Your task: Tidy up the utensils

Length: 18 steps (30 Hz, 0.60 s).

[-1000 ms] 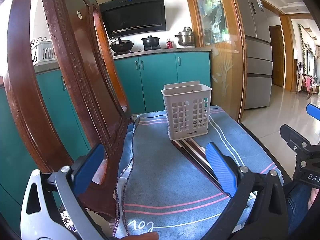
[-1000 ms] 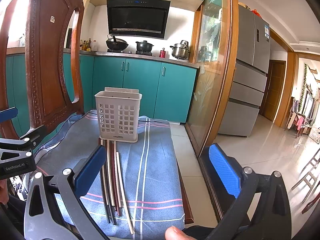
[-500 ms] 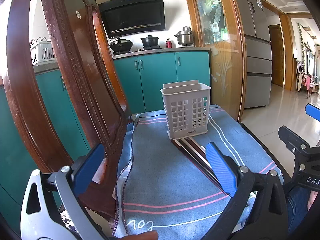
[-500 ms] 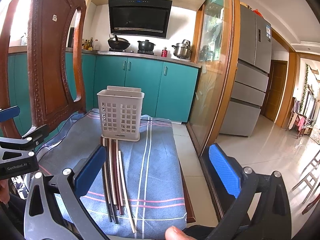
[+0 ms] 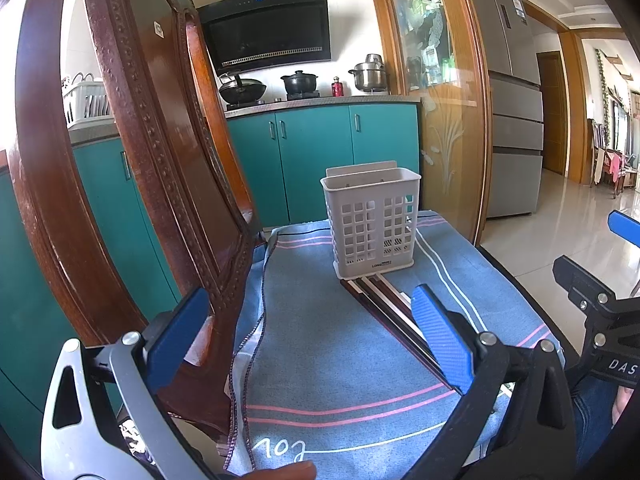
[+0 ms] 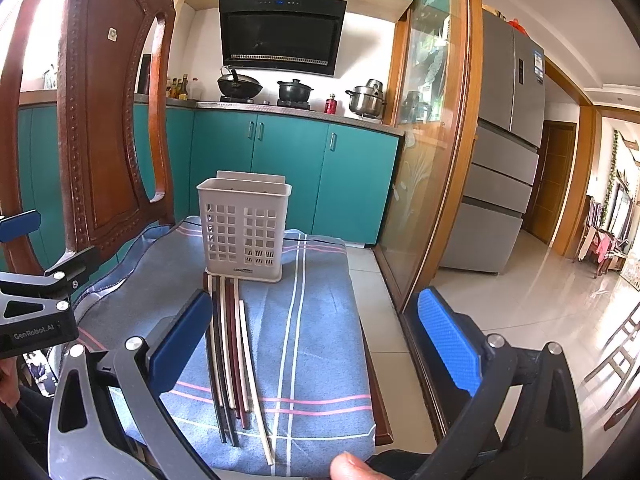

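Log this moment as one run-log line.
stage: pre-grasp | left gripper: open, empty | right gripper: open, empty | chopsticks: flat on cloth before holder | holder: upright

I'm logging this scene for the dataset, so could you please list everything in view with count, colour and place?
Holder: one, white, slotted, upright on the cloth's far end; looks empty.
Chopsticks: about seven, dark, reddish-brown and white, flat on the cloth in front of the holder.
Cloth: one, blue with pink and white stripes, spread over the seat.
Chair back: one, carved brown wood, left of the cloth.
Cabinets: teal, behind the holder.
Wok, black pot, steel pot: one each, on the counter.
Hood: one, black, above the counter.
Fridge: one, grey, at right.
Left gripper: blue pads, open, empty.
Right gripper: blue pads, open, empty.
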Each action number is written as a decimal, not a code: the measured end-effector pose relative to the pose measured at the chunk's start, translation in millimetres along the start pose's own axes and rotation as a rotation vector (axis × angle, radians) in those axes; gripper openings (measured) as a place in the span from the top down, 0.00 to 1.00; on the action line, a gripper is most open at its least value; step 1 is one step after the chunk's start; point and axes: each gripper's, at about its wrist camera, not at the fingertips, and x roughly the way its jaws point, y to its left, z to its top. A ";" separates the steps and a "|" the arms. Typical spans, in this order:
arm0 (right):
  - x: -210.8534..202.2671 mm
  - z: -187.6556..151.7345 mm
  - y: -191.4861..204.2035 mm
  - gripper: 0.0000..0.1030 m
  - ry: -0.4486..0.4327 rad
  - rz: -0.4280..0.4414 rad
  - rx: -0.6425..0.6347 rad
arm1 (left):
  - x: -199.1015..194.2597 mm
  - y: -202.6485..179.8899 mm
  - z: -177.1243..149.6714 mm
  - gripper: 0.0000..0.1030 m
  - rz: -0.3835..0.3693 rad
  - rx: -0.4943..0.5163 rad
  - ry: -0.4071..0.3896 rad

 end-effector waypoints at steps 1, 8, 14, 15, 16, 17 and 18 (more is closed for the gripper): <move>-0.3 0.3 0.5 0.03 0.000 0.001 -0.001 | 0.0 0.3 0.0 0.03 -0.001 -0.001 0.000; -0.1 0.5 0.4 0.03 0.000 0.000 -0.001 | -1.0 -0.3 -0.1 0.03 -0.002 -0.001 -0.002; -0.2 0.5 0.6 0.03 -0.001 0.002 -0.002 | -1.0 -0.2 -0.2 0.03 -0.002 -0.002 -0.002; -0.3 0.6 0.8 0.03 -0.002 0.003 -0.002 | -1.1 -0.3 -0.2 0.03 -0.002 -0.002 -0.002; -0.2 0.8 1.1 0.03 -0.002 0.003 -0.002 | -1.2 -0.5 -0.2 0.03 -0.002 -0.002 -0.002; 0.3 0.9 1.4 0.03 -0.001 0.003 -0.002 | -1.0 -0.2 -0.2 0.03 -0.002 -0.002 -0.002; 0.3 0.7 1.4 0.03 0.000 0.002 -0.002 | -1.0 -0.1 -0.2 0.03 -0.002 -0.002 -0.001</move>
